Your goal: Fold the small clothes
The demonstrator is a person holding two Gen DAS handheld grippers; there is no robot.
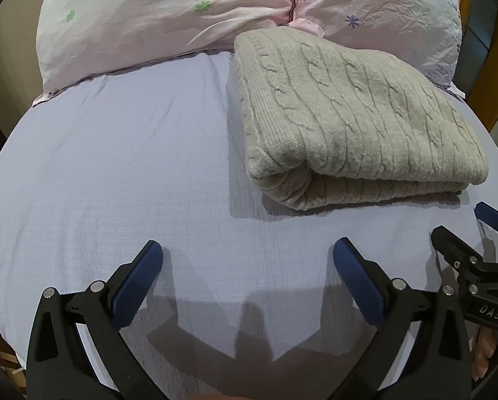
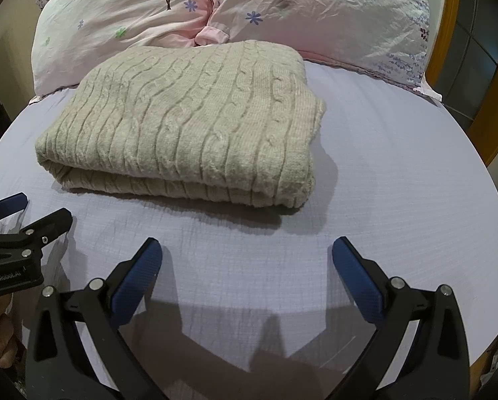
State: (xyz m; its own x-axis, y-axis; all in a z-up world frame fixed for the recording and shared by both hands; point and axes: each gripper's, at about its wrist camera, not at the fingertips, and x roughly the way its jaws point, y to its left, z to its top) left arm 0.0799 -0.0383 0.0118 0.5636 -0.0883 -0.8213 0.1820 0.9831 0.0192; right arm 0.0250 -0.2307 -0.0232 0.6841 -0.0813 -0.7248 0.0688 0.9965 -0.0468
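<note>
Bed [image 1: 115, 166]: lavender sheet, the bare part nearest both grippers, likely kept as working room.
Pillows [image 1: 182, 10]: two pink floral ones at the head, out of the way behind the sweater.
Sweater [image 2: 189, 116]: beige cable-knit, lying folded in a thick rectangle on the sheet, its far edge touching the pillows; it looks finished, probably set back to free the front.
Left gripper [image 1: 247, 260]: low over bare sheet, near the sweater's front, fingers wide, holding nothing.
Right gripper [image 2: 247, 260]: just beside the left, fingers wide and empty, apart from the sweater.
</note>
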